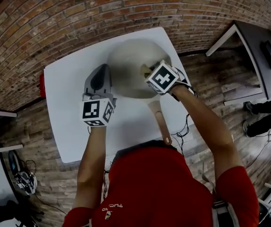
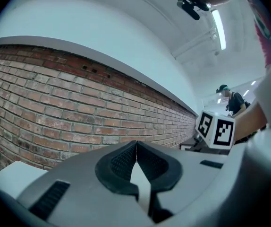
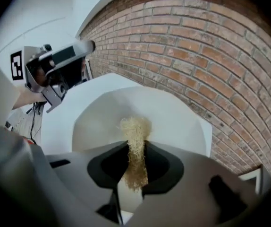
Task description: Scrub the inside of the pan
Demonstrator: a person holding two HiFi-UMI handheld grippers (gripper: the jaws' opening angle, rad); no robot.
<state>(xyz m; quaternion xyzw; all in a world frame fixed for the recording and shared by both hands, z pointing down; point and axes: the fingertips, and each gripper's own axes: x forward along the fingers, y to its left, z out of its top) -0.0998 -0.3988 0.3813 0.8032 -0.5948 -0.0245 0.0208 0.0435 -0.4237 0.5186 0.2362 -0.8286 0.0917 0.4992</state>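
Observation:
A cream pan [image 1: 126,60] sits on the white table [image 1: 64,93], its wooden handle [image 1: 160,122] pointing back toward me. My right gripper [image 1: 150,74] reaches into the pan from the right and is shut on a tan fibrous scrubber [image 1: 145,69]. In the right gripper view the scrubber [image 3: 135,145] sticks out past the jaws over the pan's inside [image 3: 173,122]. My left gripper [image 1: 102,70] hovers by the pan's left rim. Its jaws [image 2: 136,148] are shut with nothing between them and face the brick wall.
A brick wall [image 1: 79,13] runs behind the table. A small red object [image 1: 42,85] sits at the table's left edge. A dark desk [image 1: 258,46] and a person's legs [image 1: 267,112] are at the right. Cables lie on the floor [image 1: 27,178].

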